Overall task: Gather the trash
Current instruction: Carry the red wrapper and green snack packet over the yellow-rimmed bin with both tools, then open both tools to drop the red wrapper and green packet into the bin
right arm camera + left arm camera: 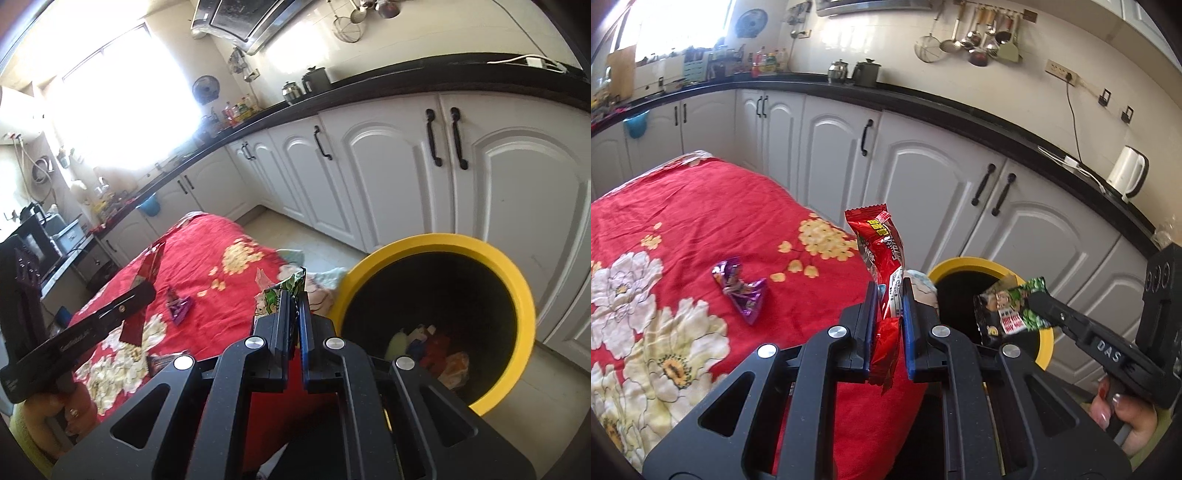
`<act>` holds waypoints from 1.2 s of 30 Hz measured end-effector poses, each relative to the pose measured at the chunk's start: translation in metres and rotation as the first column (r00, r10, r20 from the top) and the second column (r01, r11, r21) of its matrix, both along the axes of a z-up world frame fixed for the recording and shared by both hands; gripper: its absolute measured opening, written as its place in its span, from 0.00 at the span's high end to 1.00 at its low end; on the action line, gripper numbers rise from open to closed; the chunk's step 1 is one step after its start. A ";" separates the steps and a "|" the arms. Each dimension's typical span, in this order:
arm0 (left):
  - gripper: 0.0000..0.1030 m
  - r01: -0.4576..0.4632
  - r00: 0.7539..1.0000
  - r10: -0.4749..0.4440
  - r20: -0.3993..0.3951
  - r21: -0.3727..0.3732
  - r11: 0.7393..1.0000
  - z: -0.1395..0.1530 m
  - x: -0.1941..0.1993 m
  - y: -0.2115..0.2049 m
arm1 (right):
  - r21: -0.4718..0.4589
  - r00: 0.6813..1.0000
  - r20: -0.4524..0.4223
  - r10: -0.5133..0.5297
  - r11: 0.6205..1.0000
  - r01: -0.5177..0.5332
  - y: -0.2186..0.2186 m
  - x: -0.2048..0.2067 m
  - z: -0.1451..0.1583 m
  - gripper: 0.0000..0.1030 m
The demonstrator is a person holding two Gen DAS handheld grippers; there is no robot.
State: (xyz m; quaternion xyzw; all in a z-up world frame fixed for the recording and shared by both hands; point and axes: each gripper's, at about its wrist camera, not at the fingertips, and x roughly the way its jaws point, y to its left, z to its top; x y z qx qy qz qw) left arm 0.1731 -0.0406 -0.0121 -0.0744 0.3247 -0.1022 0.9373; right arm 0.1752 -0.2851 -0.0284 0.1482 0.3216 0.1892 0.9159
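On the left, a red flowered cloth (701,206) covers the bench. A crumpled purple wrapper (740,290) lies loose on that cloth, well apart from both grippers; in the right wrist view the same wrapper (179,305) sits on the red cloth between the two tools.

Nearer the middle, the left gripper (890,295) is clenched on a red snack packet (882,254). The packet stands nearly upright between the blue pads, its top sticking up above the fingertips and its lower end hanging down behind them. From the right wrist view this gripper (142,291) comes in from the left over the cloth with the red packet (149,266) seen edge-on.

Further right stands a bin with a yellow rim (964,263) on the floor, just beside the edge of the bench and in front of white cabinet doors (960,177). Its dark inside already holds several bits of rubbish (432,347).

At the far right, the right gripper (1039,301), held by a hand (1126,417), is clenched on a green and black snack packet (1012,310), which hangs over the bin's opening in the left wrist view. In its own view, the packet's green edge (291,282) pokes above the closed fingers (304,314), next to the bin's rim (491,254).
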 end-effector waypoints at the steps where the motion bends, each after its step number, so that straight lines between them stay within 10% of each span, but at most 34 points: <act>1: 0.93 0.006 1.000 -0.006 -0.001 0.001 1.000 0.000 0.001 -0.003 | -0.003 1.000 0.000 -0.006 1.000 0.006 -0.002 0.000 0.000 0.96; 36: 0.92 0.245 0.968 -0.243 -0.060 0.036 0.969 -0.032 0.041 -0.132 | -0.063 0.964 -0.056 -0.259 0.965 0.255 -0.098 0.024 -0.038 0.96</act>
